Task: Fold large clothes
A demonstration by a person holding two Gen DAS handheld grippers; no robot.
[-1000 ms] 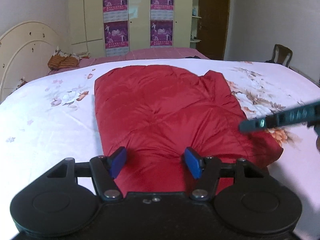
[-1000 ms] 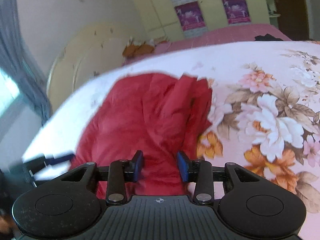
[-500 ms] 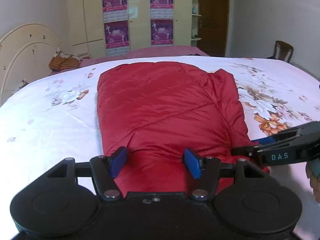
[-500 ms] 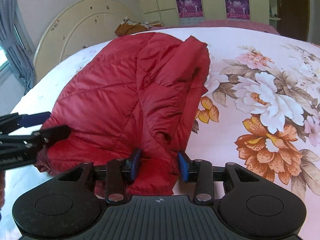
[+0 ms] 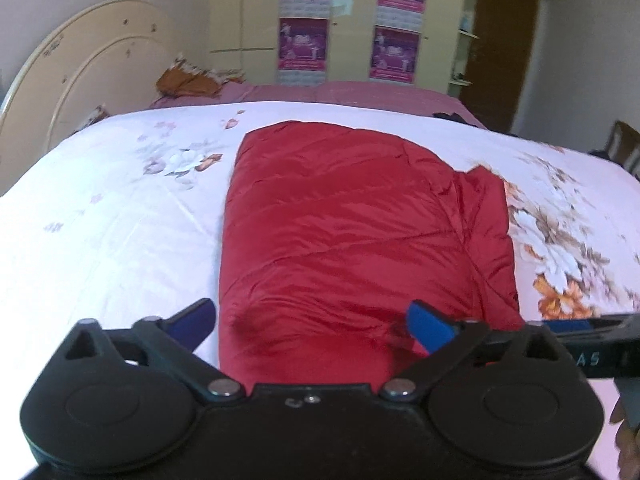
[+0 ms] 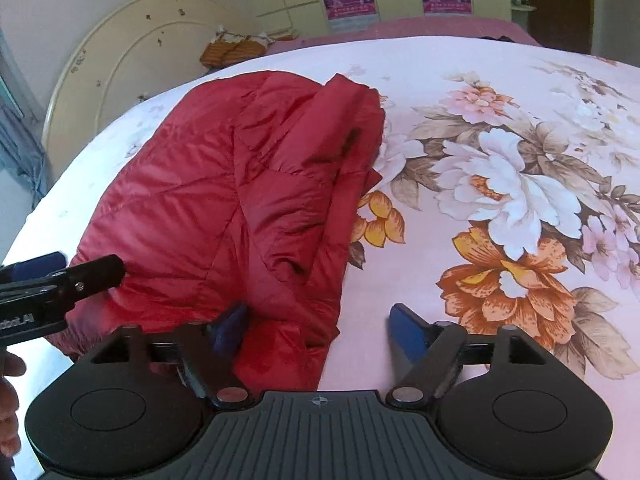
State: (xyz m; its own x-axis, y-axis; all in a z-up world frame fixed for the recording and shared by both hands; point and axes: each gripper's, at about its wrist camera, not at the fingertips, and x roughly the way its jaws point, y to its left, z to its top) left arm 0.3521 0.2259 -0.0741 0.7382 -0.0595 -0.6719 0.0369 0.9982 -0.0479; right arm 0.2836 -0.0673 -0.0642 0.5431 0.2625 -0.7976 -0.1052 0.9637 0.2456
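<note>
The red quilted puffer jacket (image 5: 360,240) lies folded into a long block on the white floral bedspread (image 5: 112,216), its near end toward both cameras; in the right wrist view the same jacket (image 6: 224,208) sits left of the large orange and white printed flowers, with a folded flap running along its right edge. The left gripper (image 5: 312,322) straddles the jacket's near end with its blue-padded fingers (image 5: 430,326) spread wide, where half a second ago they stood much closer together over the fabric. The right gripper (image 6: 318,328) has likewise opened: its fingers, which pinched the jacket's near right corner half a second earlier, now stand far apart, the left pad (image 6: 230,326) against the fabric and the right one over bare bedspread (image 6: 500,92). Neither gripper holds anything. The left gripper shows at the left edge of the right wrist view, beside the jacket's left corner. Beyond the bed stand a cream curved headboard (image 5: 80,64), a pale wardrobe with purple posters (image 5: 304,44), and a folded orange cloth (image 5: 184,82) on a pink cover (image 5: 340,92).
</note>
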